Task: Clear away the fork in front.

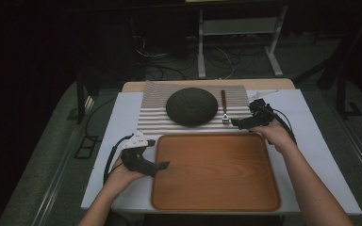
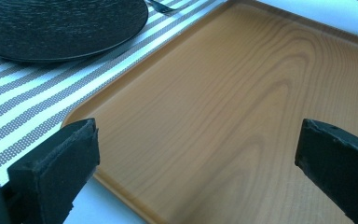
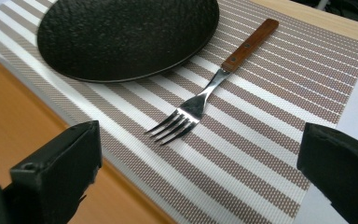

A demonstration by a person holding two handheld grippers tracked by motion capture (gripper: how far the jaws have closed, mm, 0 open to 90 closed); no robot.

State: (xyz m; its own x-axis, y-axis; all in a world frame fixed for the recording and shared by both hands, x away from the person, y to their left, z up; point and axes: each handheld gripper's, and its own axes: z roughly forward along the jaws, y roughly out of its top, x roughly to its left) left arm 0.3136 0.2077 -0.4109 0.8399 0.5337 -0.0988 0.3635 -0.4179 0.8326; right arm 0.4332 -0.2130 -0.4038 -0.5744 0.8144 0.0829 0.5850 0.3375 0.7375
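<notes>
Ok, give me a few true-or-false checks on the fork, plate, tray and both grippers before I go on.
1. The fork lies on the striped placemat, beside the dark plate. True.
2. The right gripper is shut on the fork. False: its jaws stand wide open, short of the tines.
3. The wooden tray holds the plate. False: the plate sits on the placemat.
4. The left gripper is open over the tray's corner. True.
5. The fork's handle is wooden. True.

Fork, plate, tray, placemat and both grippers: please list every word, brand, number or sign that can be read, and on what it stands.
None: no readable text on the fork, black plate, wooden tray, striped placemat, left gripper or right gripper.
</notes>
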